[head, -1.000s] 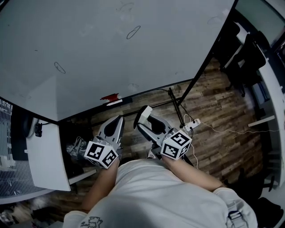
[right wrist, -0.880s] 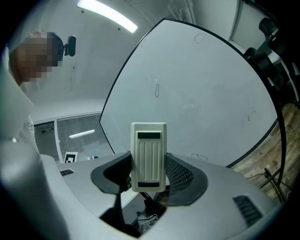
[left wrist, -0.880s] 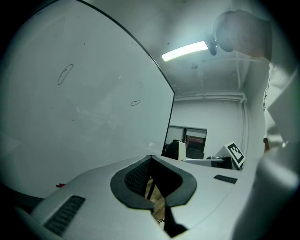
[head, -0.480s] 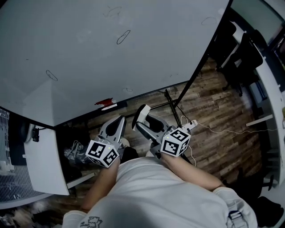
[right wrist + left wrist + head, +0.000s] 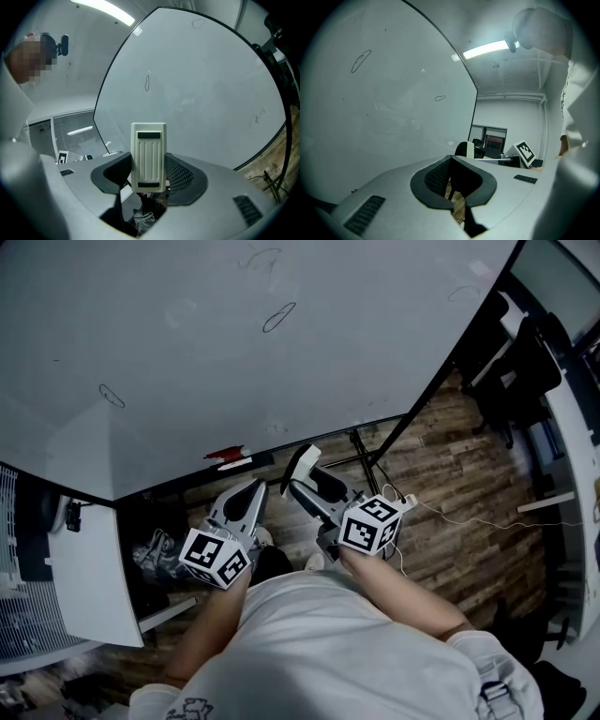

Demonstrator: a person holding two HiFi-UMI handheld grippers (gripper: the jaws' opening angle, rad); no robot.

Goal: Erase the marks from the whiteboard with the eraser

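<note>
The whiteboard (image 5: pixel 216 362) fills the upper left of the head view, with thin oval marks (image 5: pixel 278 317) near its top and another oval mark (image 5: pixel 112 396) at its left. My right gripper (image 5: pixel 302 472) is shut on the white ribbed eraser (image 5: pixel 149 157), held upright just below the board's lower edge. The same board (image 5: pixel 206 89) rises ahead in the right gripper view, bearing an oval mark (image 5: pixel 147 82). My left gripper (image 5: pixel 251 497) is shut and empty beside it. Two ovals (image 5: pixel 361 61) show on the board in the left gripper view.
A red marker and a white one (image 5: pixel 228 457) lie on the board's ledge. The black stand legs (image 5: pixel 370 460) and a power strip with cable (image 5: pixel 412 502) sit on the wooden floor. A dark chair (image 5: pixel 520 371) stands at the right, a white cabinet (image 5: pixel 80 568) at the left.
The view has swayed left and back. Both grippers stay low under the board's edge, the eraser shifting slightly up and right; their states are unchanged.
</note>
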